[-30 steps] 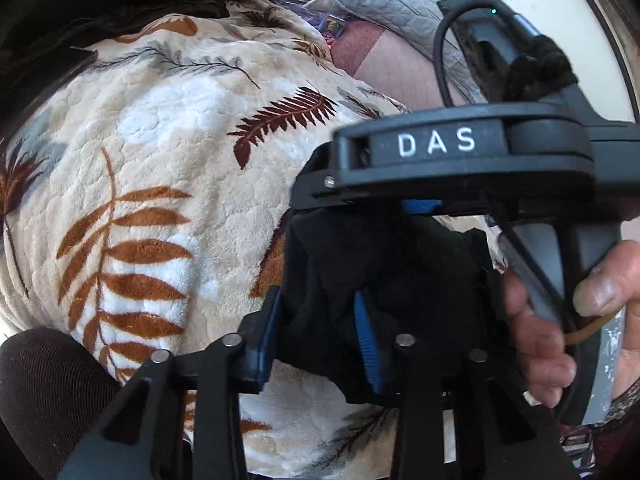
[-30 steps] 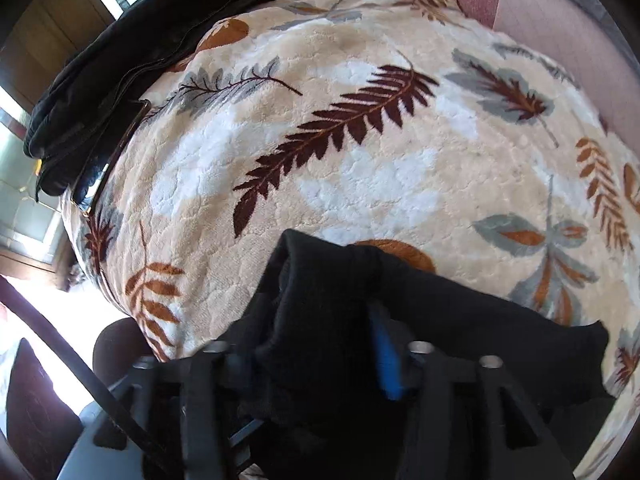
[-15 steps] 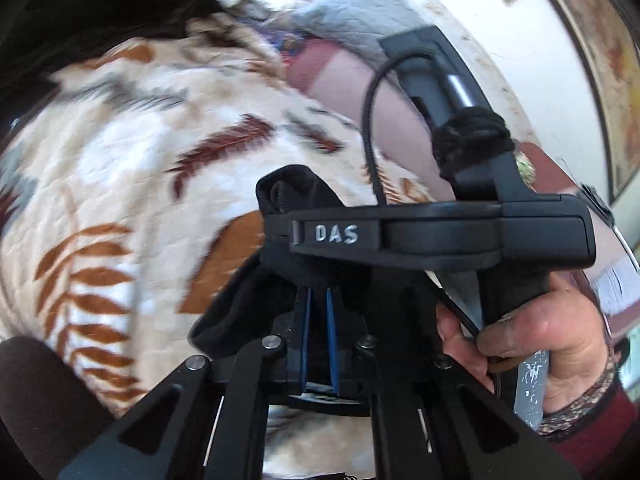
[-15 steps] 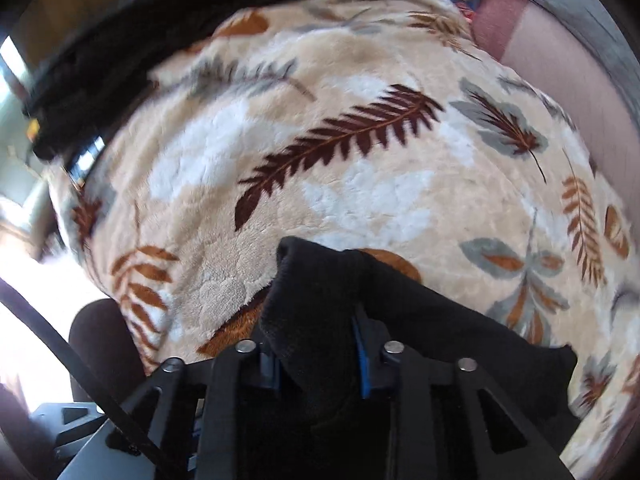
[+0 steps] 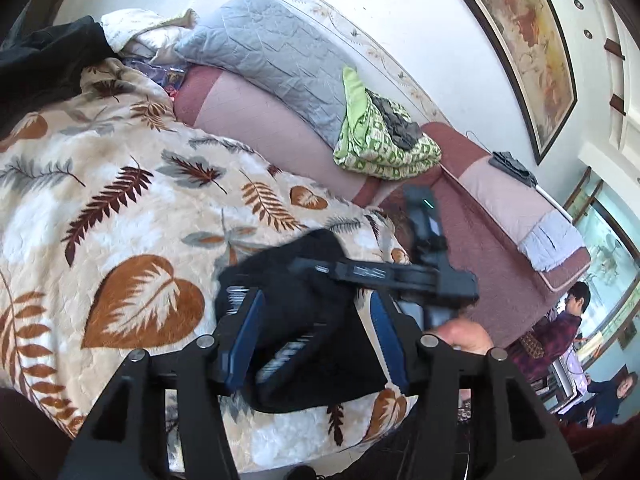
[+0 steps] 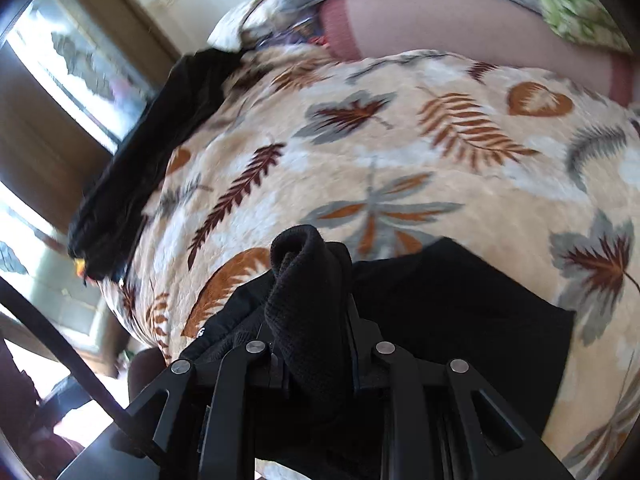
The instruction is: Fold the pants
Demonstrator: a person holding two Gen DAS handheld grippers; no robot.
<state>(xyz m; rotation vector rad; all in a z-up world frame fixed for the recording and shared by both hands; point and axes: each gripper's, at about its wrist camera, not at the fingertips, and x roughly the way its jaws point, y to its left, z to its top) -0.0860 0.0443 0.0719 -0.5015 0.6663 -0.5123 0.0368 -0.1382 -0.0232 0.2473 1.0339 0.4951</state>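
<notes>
The right gripper (image 6: 310, 344) is clamped on a bunched fold of the black pants (image 6: 460, 304); its jaws have just been closing, and the knit cloth rises between them in a rolled hump. The rest of the one pair lies spread toward the near edge of the leaf-print blanket (image 6: 400, 152), dark against the beige pile.

The left gripper (image 5: 316, 340) stands about half open, its jaws having just been opening. Its two blue pads (image 5: 248, 336) sit either side of the pants (image 5: 304, 320) without pressing on them; the cloth below looks blurred. In this view the right gripper's black body (image 5: 400, 276) crosses over the pants, with the person's right hand (image 5: 464, 334) on its handle.

One blanket covers the bed, printed with brown ferns, rust leaves and grey sprays. Along its far-left edge lies one heap of other black clothing (image 6: 148, 152). Beyond the blanket's far edge the pink mattress (image 5: 256, 120) shows bare, and on it, against the wall, rest one grey quilted pillow (image 5: 280, 56) and one green patterned bundle (image 5: 380, 136) with a dark grey cloth on top. One large framed painting (image 5: 520, 40) hangs on the wall. Two people (image 5: 568, 320) sit at the right edge of the left wrist view.
</notes>
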